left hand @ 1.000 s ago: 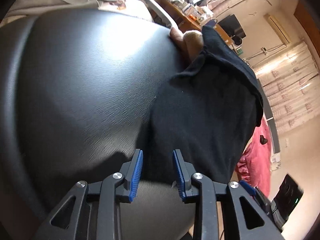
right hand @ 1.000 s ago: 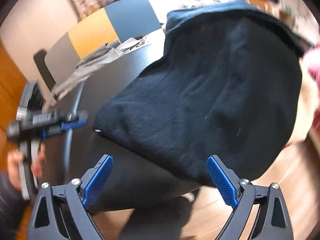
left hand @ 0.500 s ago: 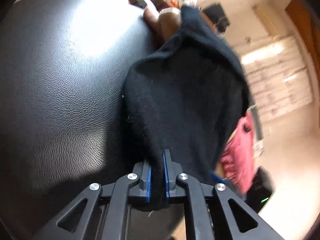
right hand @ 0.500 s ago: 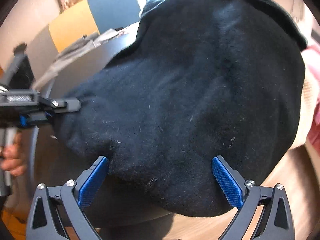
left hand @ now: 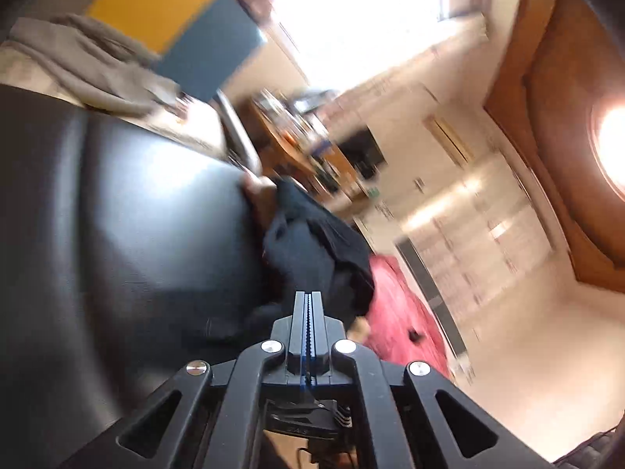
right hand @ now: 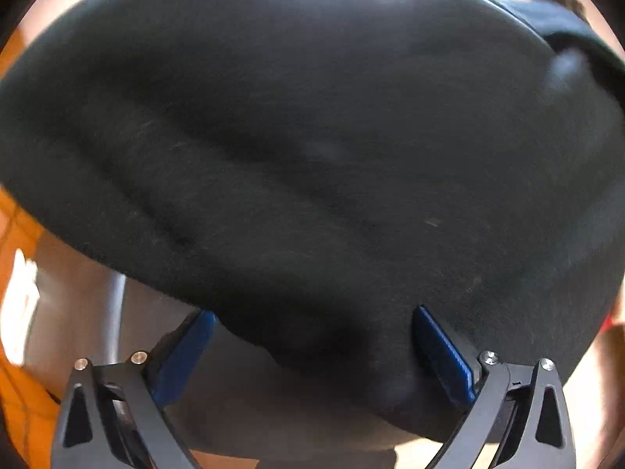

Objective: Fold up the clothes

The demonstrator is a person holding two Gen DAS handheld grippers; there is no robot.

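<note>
Black leather-like table [left hand: 117,234] fills the left of the left wrist view, with a grey garment [left hand: 78,62] heaped at its far edge. Right of that, at the table's rim, the black garment [left hand: 316,258] hangs bunched and rumpled, and a pink cloth [left hand: 398,312] lies beyond it. The left gripper [left hand: 311,301] has its jaws pressed together; half a second ago a fold of the black cloth clearly ran between them, but now the pads look flush and the view is blurred, so whether a thin edge is pinched there cannot be told. That view has swung upward since then, taking in much more of the room, which suggests the left hand is lifting. In the right wrist view the garment [right hand: 312,136] fills nearly the whole frame, far closer than a second ago, and sags down between the right gripper's [right hand: 312,348] wide jaws, which have not closed on it. The left pad [right hand: 183,348] shows clear of the cloth, while the right pad [right hand: 441,348] is partly overlapped by it. My reading is that the garment is being raised off the table edge, with the right hand placed to take a second hold; no flat fold shows.
</note>
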